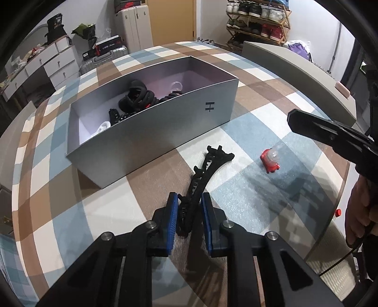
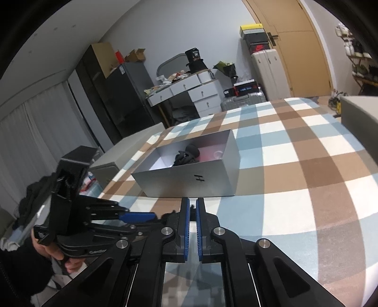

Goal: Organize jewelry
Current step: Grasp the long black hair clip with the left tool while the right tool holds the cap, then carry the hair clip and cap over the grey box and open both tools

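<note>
A grey open box (image 1: 165, 127) sits on the checked tablecloth and holds several black hair pieces (image 1: 138, 96) and a clear ring. A long black hair claw (image 1: 200, 179) lies on the cloth in front of the box. My left gripper (image 1: 188, 200) is open, its blue pads on either side of the claw's near end without clamping it. A small red and clear piece (image 1: 271, 159) lies to the right. My right gripper (image 2: 191, 205) is shut and empty, held above the cloth in front of the box (image 2: 189, 177). It also shows in the left wrist view (image 1: 330, 134).
The table (image 1: 59, 165) carries a brown, blue and white checked cloth. A grey lid or panel (image 1: 295, 68) lies at the table's far right edge. White drawers (image 2: 189, 92), suitcases and a shoe rack (image 1: 257, 21) stand beyond the table.
</note>
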Action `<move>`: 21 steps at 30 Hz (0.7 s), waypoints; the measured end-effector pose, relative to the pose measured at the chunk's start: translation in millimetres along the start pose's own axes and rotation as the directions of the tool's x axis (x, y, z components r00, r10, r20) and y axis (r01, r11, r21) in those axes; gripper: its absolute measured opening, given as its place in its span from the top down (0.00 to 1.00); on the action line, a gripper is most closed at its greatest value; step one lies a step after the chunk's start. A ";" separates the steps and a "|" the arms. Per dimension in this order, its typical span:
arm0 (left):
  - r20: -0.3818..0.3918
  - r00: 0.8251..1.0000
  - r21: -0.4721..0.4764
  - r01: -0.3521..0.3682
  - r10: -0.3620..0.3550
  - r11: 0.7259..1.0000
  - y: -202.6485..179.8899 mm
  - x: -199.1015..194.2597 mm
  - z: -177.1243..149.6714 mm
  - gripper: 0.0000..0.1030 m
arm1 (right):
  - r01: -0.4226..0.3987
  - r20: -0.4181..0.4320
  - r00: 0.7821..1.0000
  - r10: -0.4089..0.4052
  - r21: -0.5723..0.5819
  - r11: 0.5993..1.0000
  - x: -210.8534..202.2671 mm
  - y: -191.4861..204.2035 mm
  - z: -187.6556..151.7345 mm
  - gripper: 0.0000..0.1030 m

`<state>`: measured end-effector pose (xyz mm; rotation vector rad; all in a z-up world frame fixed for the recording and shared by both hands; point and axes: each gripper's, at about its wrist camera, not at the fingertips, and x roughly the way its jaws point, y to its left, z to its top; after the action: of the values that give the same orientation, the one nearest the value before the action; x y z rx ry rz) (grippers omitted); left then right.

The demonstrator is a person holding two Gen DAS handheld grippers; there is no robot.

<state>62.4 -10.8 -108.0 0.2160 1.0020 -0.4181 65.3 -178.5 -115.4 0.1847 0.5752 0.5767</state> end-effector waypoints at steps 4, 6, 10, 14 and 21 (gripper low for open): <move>0.020 1.000 -0.020 -0.008 0.009 1.000 2.8 -8.5 -2.2 0.86 | 0.047 -0.028 0.998 -0.047 -0.010 0.999 1.7 -2.3 0.7 0.94; 0.026 1.000 -0.025 -0.015 0.016 1.000 4.2 -11.9 -3.4 0.86 | 0.060 -0.045 0.997 -0.060 -0.009 0.998 2.3 -4.6 -0.6 0.93; 0.033 0.999 -0.032 -0.022 0.023 0.999 6.8 -14.2 -6.5 0.86 | 0.085 -0.094 0.992 -0.085 -0.003 0.996 7.7 -8.7 -7.3 0.89; 0.028 0.999 -0.043 -0.019 0.020 0.999 8.7 -12.9 -9.9 0.86 | 0.114 -0.141 0.983 -0.118 -0.039 0.993 17.1 -4.1 -13.6 0.79; 0.033 0.999 -0.083 0.007 -0.004 0.997 18.2 -13.9 -12.1 0.86 | 0.158 -0.176 0.971 -0.164 -0.048 0.986 29.7 -1.7 -15.0 0.64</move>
<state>54.5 13.3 -102.8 0.1316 0.9858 -0.3834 78.1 -163.1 -141.9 0.0531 0.7477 0.4473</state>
